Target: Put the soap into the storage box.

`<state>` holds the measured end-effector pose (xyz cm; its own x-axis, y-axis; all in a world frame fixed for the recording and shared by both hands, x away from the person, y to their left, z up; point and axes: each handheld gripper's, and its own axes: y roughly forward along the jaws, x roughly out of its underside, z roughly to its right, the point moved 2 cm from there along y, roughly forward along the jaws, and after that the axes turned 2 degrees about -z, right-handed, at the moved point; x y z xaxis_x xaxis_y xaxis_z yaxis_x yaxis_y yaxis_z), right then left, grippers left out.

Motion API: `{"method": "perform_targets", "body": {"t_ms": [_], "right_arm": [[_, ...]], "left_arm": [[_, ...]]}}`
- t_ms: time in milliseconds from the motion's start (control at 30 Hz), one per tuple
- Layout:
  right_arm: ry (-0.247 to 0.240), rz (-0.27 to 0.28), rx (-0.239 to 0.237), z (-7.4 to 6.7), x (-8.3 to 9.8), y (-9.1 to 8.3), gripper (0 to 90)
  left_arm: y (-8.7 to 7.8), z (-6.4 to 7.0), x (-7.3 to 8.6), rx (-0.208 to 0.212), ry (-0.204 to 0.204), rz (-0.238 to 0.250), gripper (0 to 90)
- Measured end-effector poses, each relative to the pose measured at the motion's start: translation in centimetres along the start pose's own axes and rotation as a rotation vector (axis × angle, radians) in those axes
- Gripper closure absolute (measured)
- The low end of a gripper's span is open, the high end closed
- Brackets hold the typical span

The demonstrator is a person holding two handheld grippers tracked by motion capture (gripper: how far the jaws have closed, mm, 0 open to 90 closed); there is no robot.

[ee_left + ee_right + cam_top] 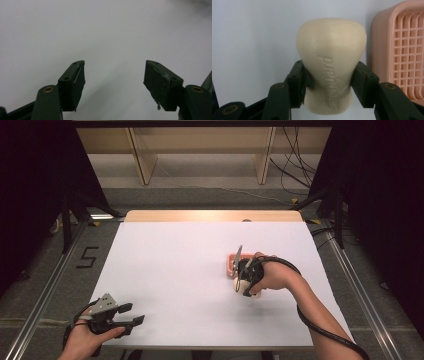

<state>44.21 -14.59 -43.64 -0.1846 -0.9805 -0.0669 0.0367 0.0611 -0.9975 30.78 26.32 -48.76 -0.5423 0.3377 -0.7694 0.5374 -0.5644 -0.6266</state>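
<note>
A cream bar of soap (331, 65) with raised lettering sits between the jaws of my right gripper (328, 82), which is shut on its narrow waist. In the high view the soap (248, 293) peeks out under my right gripper (245, 279), close to the white table. A pink slotted soap dish (404, 52) lies just beside the bar; from above the soap dish (231, 265) is partly hidden behind the gripper. My left gripper (131, 314) rests at the table's front left corner, open with nothing between its fingers (73, 82).
The white table top (175, 270) is bare around both hands. Its wooden far edge (212, 215) borders grey floor. Metal rails (45, 290) run along both sides, and cables (295, 170) lie on the floor at the back right.
</note>
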Motion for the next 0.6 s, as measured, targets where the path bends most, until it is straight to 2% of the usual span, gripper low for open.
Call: {"method": "perform_targets", "body": {"t_ms": [33, 67, 100, 133, 167, 200, 333, 367, 400, 433, 467, 600], "right_arm": [[-0.003, -0.002, -0.006, 0.1, 0.1, 0.0, 50.5], [-0.029, 0.011, 0.002, 0.3, 0.1, 0.1, 50.5], [0.033, -0.005, -0.004, 0.0, 0.2, 0.0, 50.5], [0.032, 0.000, -0.014, 0.1, 0.2, 0.1, 50.5], [-0.012, 0.007, -0.010, 0.3, 0.2, 0.2, 50.5], [0.022, -0.001, -0.012, 0.2, 0.3, 0.1, 50.5], [-0.057, 0.024, -0.007, 0.7, 0.3, 0.2, 50.5], [-0.050, 0.019, 0.000, 0.7, 0.4, 0.2, 50.5], [-0.064, 0.015, 0.010, 1.0, 0.5, 0.1, 50.5], [-0.039, -0.006, 0.007, 0.8, 0.6, 0.0, 50.5], [-0.036, -0.005, 0.007, 0.8, 0.5, -0.1, 50.5], [-0.041, 0.006, 0.013, 1.0, 0.6, -0.1, 50.5]], "left_arm": [[0.0, 0.0, 0.0, 0.000, 0.000, -0.001, 32.7], [0.0, 0.0, 0.0, 0.001, 0.001, -0.004, 32.7], [0.0, 0.0, 0.0, 0.002, -0.004, -0.004, 32.7], [0.0, 0.1, 0.0, 0.002, -0.005, -0.003, 32.7], [0.0, 0.1, 0.0, 0.002, -0.005, 0.000, 32.8], [0.0, 0.1, 0.0, 0.002, -0.007, -0.002, 32.8], [0.0, 0.0, 0.0, 0.000, 0.001, -0.005, 32.7], [-0.1, 0.1, 0.0, 0.003, -0.004, -0.004, 32.8], [0.0, 0.0, 0.0, -0.001, 0.004, 0.002, 32.7], [0.0, 0.0, 0.0, -0.004, 0.003, 0.003, 32.8], [0.0, 0.1, 0.0, -0.003, -0.008, 0.003, 32.8], [0.0, 0.1, 0.0, -0.001, -0.007, 0.001, 32.8]]}}
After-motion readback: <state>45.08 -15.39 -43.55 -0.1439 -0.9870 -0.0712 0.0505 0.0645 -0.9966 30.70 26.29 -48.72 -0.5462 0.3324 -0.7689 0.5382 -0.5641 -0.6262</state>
